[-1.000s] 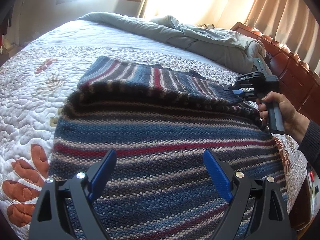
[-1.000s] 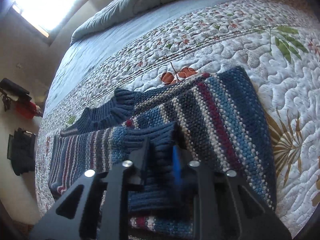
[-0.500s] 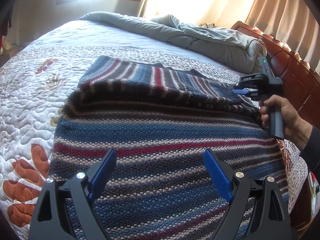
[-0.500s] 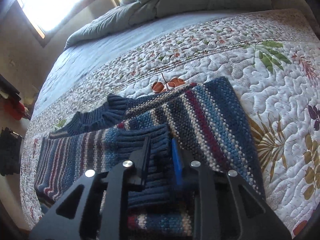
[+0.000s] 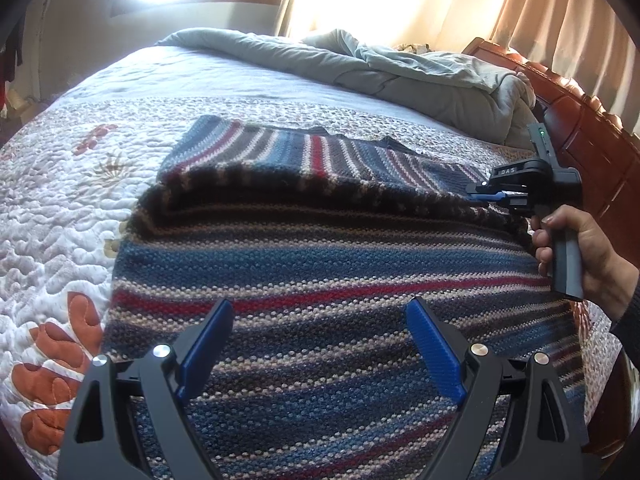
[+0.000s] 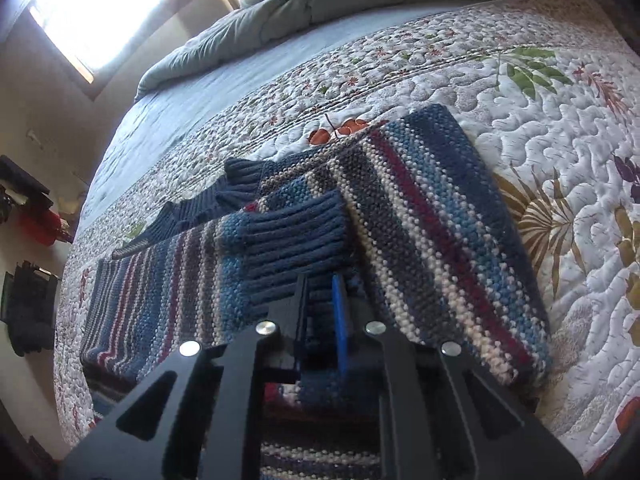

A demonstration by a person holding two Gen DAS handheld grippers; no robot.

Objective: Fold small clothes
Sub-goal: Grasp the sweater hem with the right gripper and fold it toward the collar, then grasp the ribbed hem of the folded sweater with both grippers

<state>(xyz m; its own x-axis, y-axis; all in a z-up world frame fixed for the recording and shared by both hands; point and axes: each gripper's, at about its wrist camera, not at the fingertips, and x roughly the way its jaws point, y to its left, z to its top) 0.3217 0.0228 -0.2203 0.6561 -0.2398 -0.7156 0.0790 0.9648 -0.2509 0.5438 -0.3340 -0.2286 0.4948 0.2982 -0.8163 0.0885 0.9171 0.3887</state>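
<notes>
A striped knitted sweater (image 5: 320, 264) in blue, red and cream lies on the quilted bed. Its far part is folded over, with a raised fold edge (image 5: 304, 192) across it. My left gripper (image 5: 320, 320) is open and empty, low over the near part of the sweater. My right gripper (image 6: 320, 288) is shut on the sweater's ribbed navy sleeve cuff (image 6: 296, 236). It also shows in the left wrist view (image 5: 486, 196) at the sweater's right edge, held by a hand. The ribbed collar (image 6: 208, 204) lies beyond the cuff.
The floral quilt (image 5: 60, 200) covers the bed. A rumpled grey duvet (image 5: 400, 76) is bunched at the far end. A wooden bed frame (image 5: 580, 120) runs along the right with curtains behind. Dark items (image 6: 28, 308) hang on the wall at left.
My right gripper has carried the sleeve cuff a little farther away and up across the sweater. My left gripper has stayed still and open.
</notes>
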